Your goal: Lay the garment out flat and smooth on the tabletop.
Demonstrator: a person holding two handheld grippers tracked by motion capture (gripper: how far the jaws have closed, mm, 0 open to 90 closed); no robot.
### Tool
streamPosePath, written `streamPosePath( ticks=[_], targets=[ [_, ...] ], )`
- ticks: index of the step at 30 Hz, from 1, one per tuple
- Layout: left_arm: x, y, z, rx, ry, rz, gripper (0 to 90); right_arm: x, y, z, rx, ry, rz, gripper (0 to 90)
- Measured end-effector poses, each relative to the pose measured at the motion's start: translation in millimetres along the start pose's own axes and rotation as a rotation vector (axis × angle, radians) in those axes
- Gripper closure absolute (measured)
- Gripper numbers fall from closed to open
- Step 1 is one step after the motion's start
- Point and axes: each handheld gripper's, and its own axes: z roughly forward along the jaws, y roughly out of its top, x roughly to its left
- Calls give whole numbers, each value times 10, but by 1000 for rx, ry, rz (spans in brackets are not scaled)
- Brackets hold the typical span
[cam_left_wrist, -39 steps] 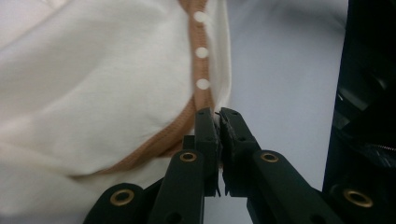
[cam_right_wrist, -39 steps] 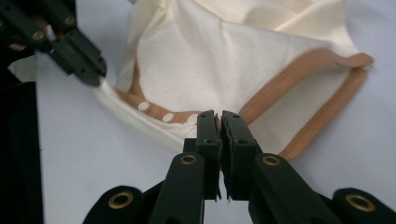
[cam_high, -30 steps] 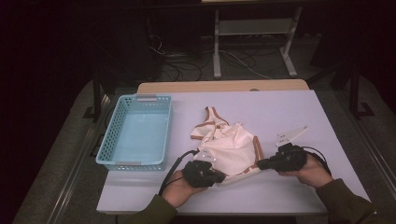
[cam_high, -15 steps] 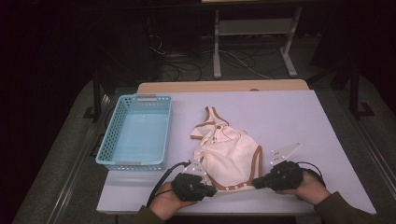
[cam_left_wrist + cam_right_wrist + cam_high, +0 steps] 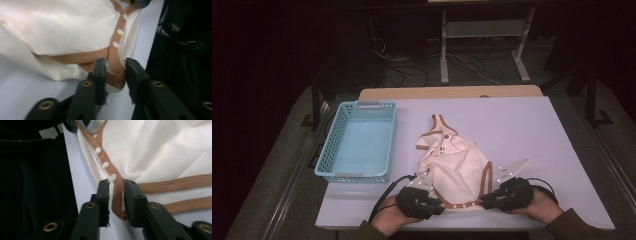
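The cream garment [image 5: 457, 170] lies at the worktop's [image 5: 532, 130] near edge, both tools, left tool [image 5: 113, 72] and right tool [image 5: 117, 192], having just been opening, released around its brown trim [image 5: 116, 67]; release step judged underway, withdrawal next.

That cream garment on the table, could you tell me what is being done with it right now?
A person holds a gripper in each hand at the near edge of the cream garment with brown trim, which lies on the table beside a blue basket. The left gripper and right gripper each have the brown snap-button hem between their jaws, which have just been opening, so the pads appear to have let go of the trim.
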Motion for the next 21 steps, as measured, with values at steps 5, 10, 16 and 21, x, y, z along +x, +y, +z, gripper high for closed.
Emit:
streamPosePath(
  ticks=[5, 10, 16, 21],
  targets=[
    [44, 28, -41, -38, 6, -5, 555, -53, 31, -52, -47, -48, 38, 568],
    [96, 26, -88, -66, 38, -10, 475, -128, 62, -65, -61, -95, 44, 520],
    [173, 16, -171, -94, 82, -28, 392, -256, 149, -109, -91, -157, 57, 535],
    [225, -3, -194, -118, 119, -44, 321, -429, 238, -155, -107, -222, 72, 579]
  ],
)
